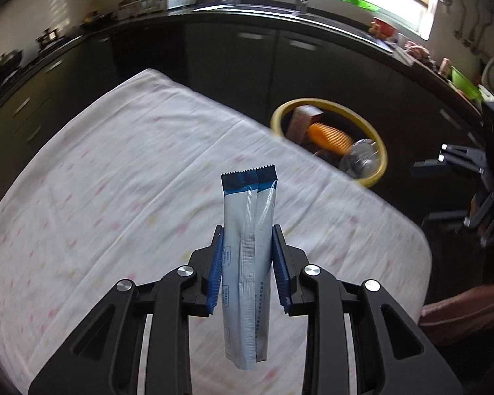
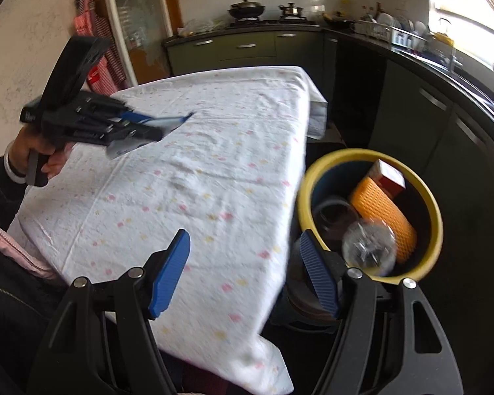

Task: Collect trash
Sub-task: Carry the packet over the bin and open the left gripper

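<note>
- The left tool (image 1: 248, 263) is clenched on a long, flat foil sachet (image 1: 248, 250), silver with a dark blue band at its serrated top end. The blue pads (image 1: 215, 273) press its two long edges about midway along its length.
- The sachet stands up between the pads, its sealed end pointing ahead of the tool and its lower end hanging below the pads toward the camera.
- It looks light and thin, with a slick film surface. It is probably floppy, so a grip near the middle across its width, as here, seems the safest hold; a pinch at one tip might let it droop or slide out.
- Below and ahead of the left tool lies the tabletop (image 1: 115, 171), covered in a white cloth with small pastel flecks. No other trash shows on it.
- Ahead and to the right of the left tool, past the tabletop edge, sits a yellow-rimmed bin (image 1: 383, 151). It already holds an orange ribbed packet (image 1: 329, 136), a small box (image 1: 304, 120) and a crumpled clear item.
- The right tool (image 2: 245, 273) is released and holds nothing, its blue pads wide apart. It hovers over the near tabletop edge, with the bin just ahead to its right.
- Dark kitchen cabinets and a bright window lie beyond.
</note>
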